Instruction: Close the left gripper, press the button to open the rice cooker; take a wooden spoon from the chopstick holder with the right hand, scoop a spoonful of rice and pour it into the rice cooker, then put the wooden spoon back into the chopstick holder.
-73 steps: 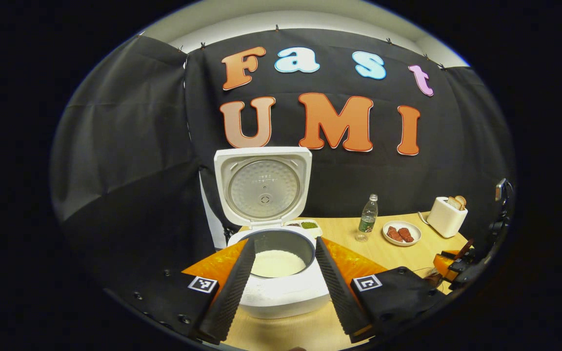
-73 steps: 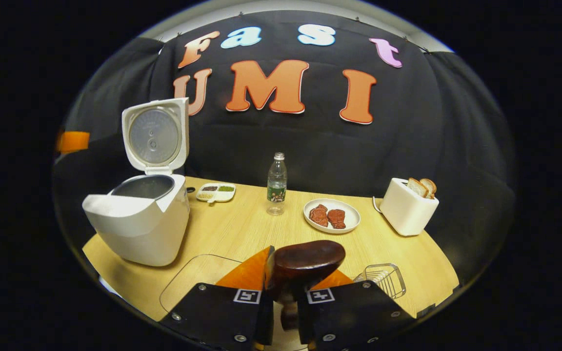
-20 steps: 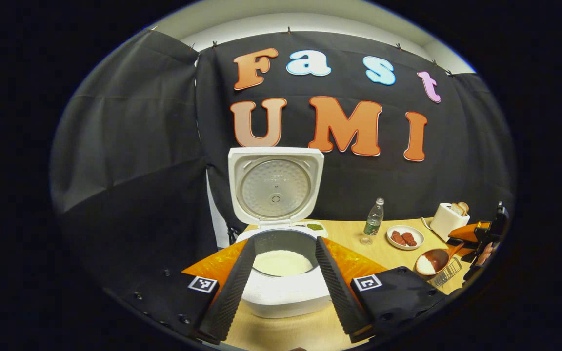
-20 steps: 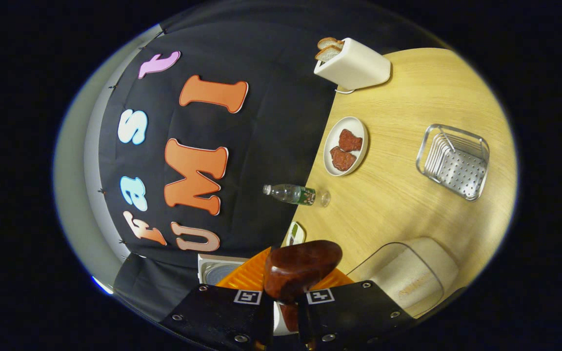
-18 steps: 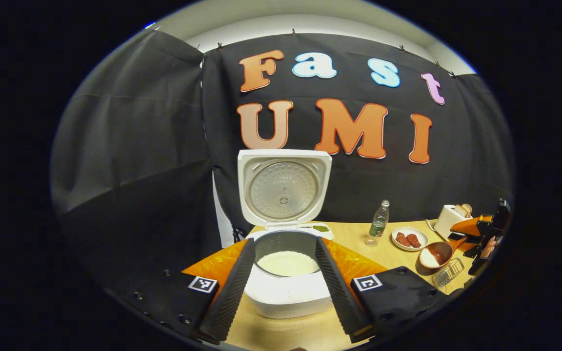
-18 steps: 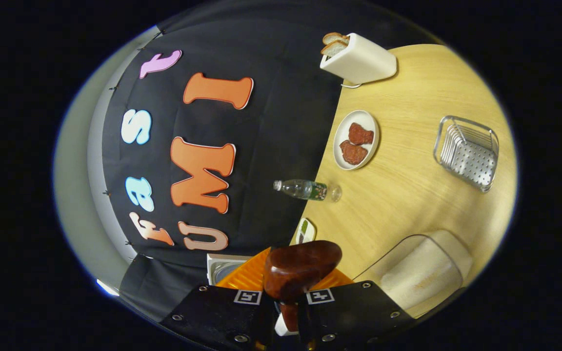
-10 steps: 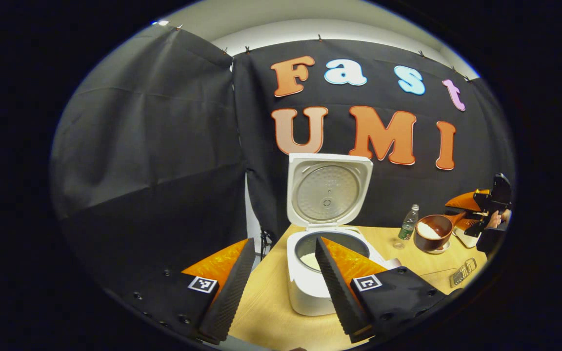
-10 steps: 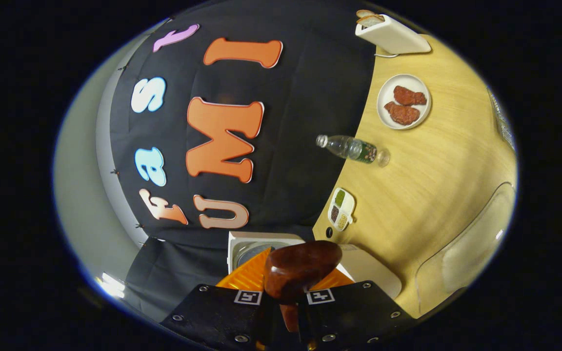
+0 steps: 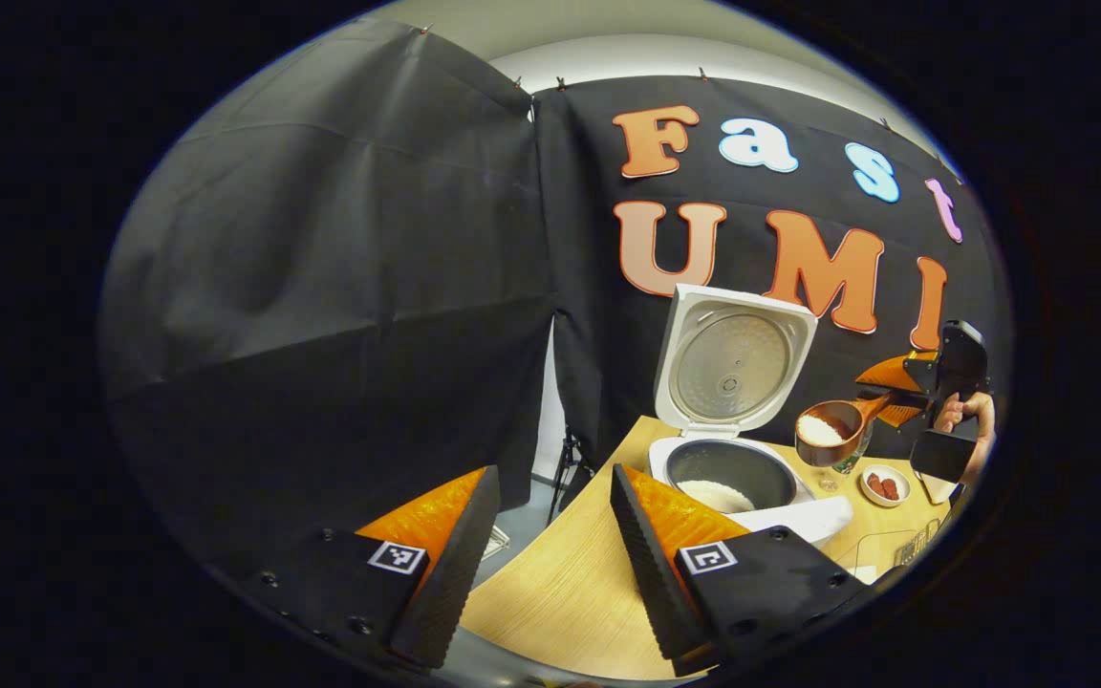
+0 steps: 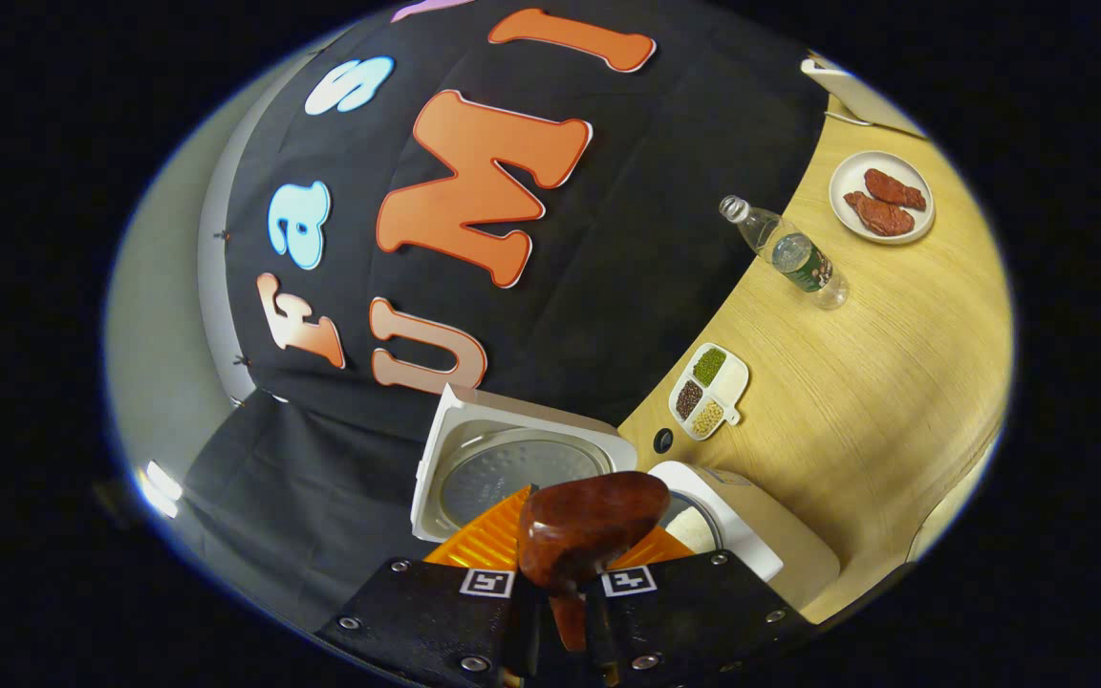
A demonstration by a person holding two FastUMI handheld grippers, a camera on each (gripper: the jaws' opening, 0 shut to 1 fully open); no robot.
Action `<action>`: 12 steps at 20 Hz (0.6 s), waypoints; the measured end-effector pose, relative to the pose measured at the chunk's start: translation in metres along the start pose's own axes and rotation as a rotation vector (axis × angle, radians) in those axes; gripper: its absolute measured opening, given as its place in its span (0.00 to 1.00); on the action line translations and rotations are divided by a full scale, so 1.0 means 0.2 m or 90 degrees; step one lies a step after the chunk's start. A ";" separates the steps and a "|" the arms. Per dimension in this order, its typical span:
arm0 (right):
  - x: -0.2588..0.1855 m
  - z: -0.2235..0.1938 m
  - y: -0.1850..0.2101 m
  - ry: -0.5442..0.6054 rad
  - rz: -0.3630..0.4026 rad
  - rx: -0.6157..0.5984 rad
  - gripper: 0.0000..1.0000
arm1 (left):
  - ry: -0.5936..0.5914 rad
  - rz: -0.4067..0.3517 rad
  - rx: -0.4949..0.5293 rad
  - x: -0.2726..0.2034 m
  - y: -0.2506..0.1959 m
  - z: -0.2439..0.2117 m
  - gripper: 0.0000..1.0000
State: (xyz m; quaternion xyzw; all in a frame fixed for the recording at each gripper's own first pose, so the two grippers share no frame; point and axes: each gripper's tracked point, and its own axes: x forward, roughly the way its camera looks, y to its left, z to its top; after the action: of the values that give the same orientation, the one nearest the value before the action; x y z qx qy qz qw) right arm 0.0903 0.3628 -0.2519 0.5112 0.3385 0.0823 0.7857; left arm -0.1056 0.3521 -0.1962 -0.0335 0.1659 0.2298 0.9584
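Observation:
The white rice cooker (image 9: 780,506) stands open on the table, lid (image 9: 732,358) upright, with white rice in its pot (image 9: 718,494). In the left gripper view my left gripper (image 9: 546,564) is open and holds nothing, off to the cooker's left near the table's corner. Farther right, a hand holds my right gripper (image 9: 933,382), which is shut on the wooden spoon (image 9: 832,430). The spoon's bowl carries rice and hangs just above the cooker's right rim. In the right gripper view the spoon (image 10: 589,526) fills the space between the fingers of my right gripper (image 10: 565,597), over the cooker (image 10: 751,545).
A light wooden table (image 10: 875,382) carries a small divided dish of beans (image 10: 708,390), a water bottle (image 10: 785,253) and a plate with red meat (image 10: 880,196). A white toaster (image 10: 856,100) sits at the far edge. Black cloth walls the booth.
The right gripper has carried the rice-filled spoon left and up to the cooker, rolling as it went. The left gripper has swung left, away from the cooker, still open.

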 end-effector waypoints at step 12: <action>0.32 -0.11 0.37 -0.047 0.007 -0.456 0.19 | 0.017 -0.013 0.023 0.07 -0.02 -0.03 0.80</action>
State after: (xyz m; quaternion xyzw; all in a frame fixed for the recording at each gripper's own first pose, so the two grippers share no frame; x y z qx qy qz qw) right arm 0.1408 0.4431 -0.2222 0.2074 0.2571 0.1813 0.9263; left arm -0.0942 0.3542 -0.2060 -0.0212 0.1823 0.2168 0.9588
